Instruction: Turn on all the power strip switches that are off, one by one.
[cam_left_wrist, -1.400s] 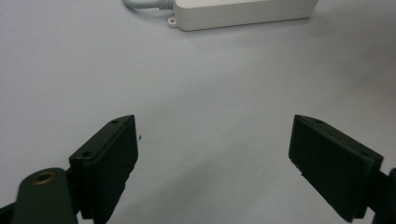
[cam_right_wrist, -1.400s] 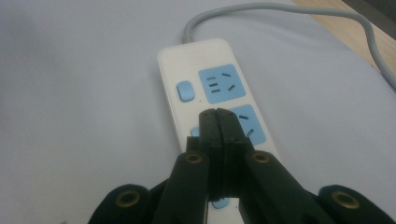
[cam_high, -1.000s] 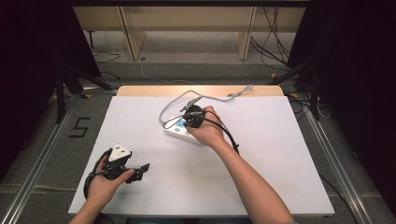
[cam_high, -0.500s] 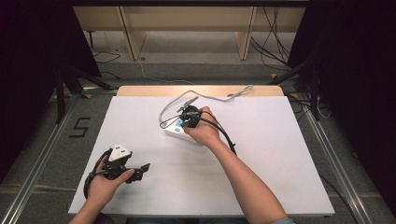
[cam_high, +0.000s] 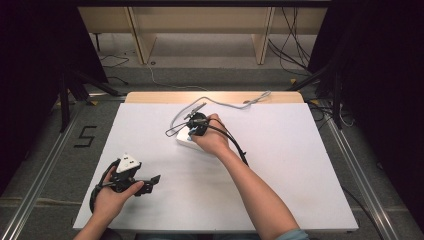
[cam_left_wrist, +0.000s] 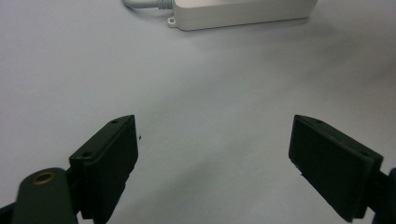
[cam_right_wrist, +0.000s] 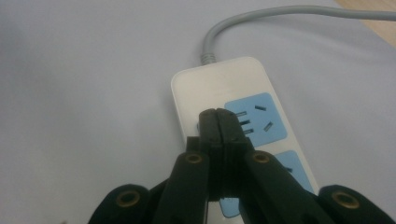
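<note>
Power strip (cam_right_wrist: 233, 140) lies mid-table (cam_high: 300, 165), cord trailing away. Right hand-held gripper (cam_right_wrist: 218, 116), clenched empty, tips at the strip's top, likely pressing its switch; release remains. Left hand-held gripper (cam_left_wrist: 212, 154) released, idle near the table's front.

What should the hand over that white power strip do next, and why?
Probably ease the right gripper a little further down onto the power strip. Its jaws are shut together with nothing between them, and their tips sit at the strip's near end beside the first blue socket, as if to press there. The left gripper rests open, apart.
</note>
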